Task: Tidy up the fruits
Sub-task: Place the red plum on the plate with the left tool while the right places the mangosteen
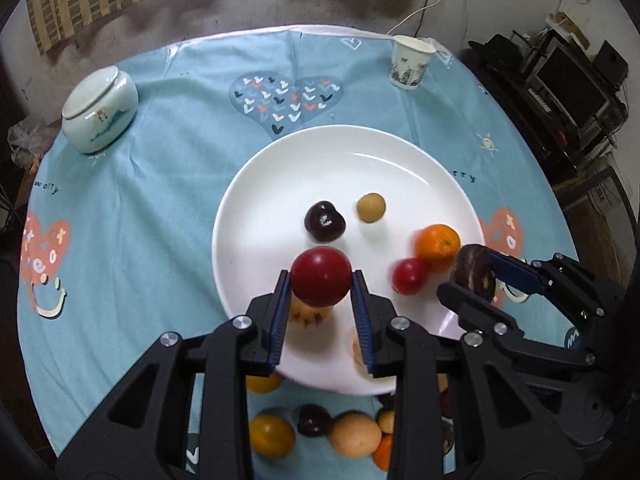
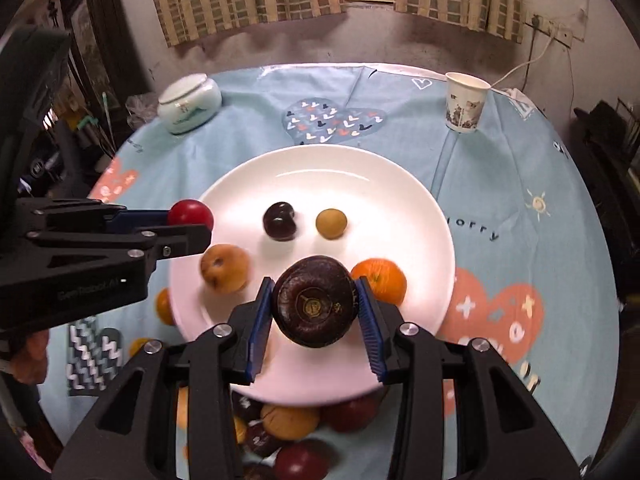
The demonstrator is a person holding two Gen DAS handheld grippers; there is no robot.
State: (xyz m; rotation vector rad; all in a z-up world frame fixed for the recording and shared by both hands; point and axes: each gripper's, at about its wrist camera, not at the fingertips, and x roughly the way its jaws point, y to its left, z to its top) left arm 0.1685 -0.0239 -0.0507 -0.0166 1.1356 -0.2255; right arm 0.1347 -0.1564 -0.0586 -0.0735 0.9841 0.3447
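Note:
A white plate sits mid-table on a blue cloth. On it lie a dark cherry-like fruit, a small tan fruit, an orange, a small red fruit and a yellow-brown fruit. My left gripper is shut on a red round fruit above the plate's near left part. In the right wrist view my right gripper is shut on a dark brown round fruit over the near side of the plate. The left gripper and its red fruit show at the plate's left rim.
Several loose fruits lie on the cloth between the plate and the near table edge. A lidded ceramic jar stands at the far left, a paper cup at the far right. Dark furniture crowds the right side beyond the table.

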